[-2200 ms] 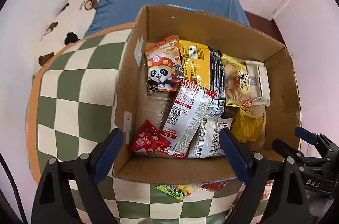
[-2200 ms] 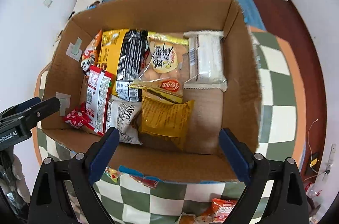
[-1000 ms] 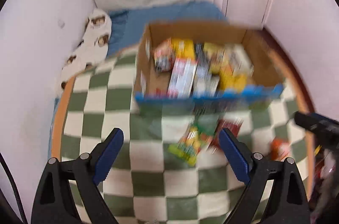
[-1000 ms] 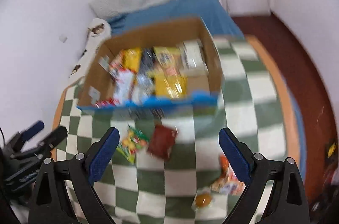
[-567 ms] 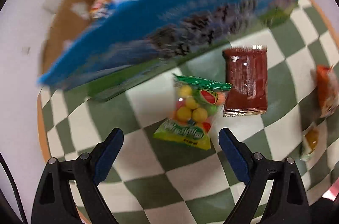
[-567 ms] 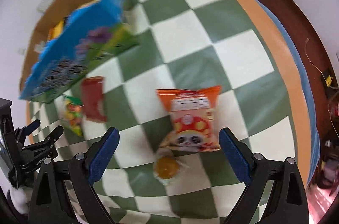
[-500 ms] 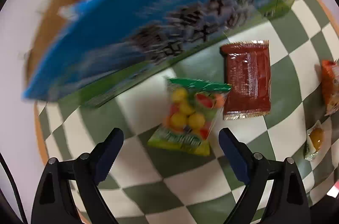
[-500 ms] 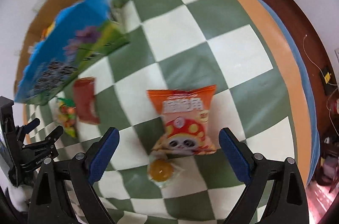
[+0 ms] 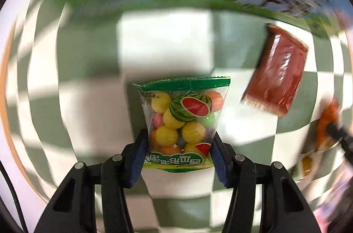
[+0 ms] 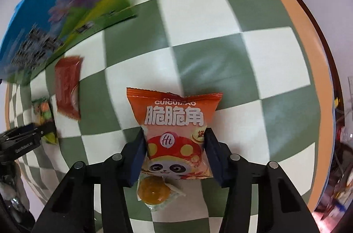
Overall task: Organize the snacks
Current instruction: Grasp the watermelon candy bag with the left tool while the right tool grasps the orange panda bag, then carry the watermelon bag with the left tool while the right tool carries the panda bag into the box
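Snacks lie on the green-and-white checkered mat (image 10: 198, 12): the left gripper (image 9: 178, 158) has its jaws closed against the fruit-candy bag (image 9: 181, 120), the right gripper (image 10: 175, 155) has its jaws pinching the orange panda bag (image 10: 176, 131), beside a dark-red packet (image 9: 275, 72).

Each of the two black plastic grippers, left gripper (image 9: 178, 155) and right gripper (image 10: 175, 154), has angular arms, round silver screws and dark blue pads (image 9: 137, 158). White lettering marks the left one's side in the right wrist view.
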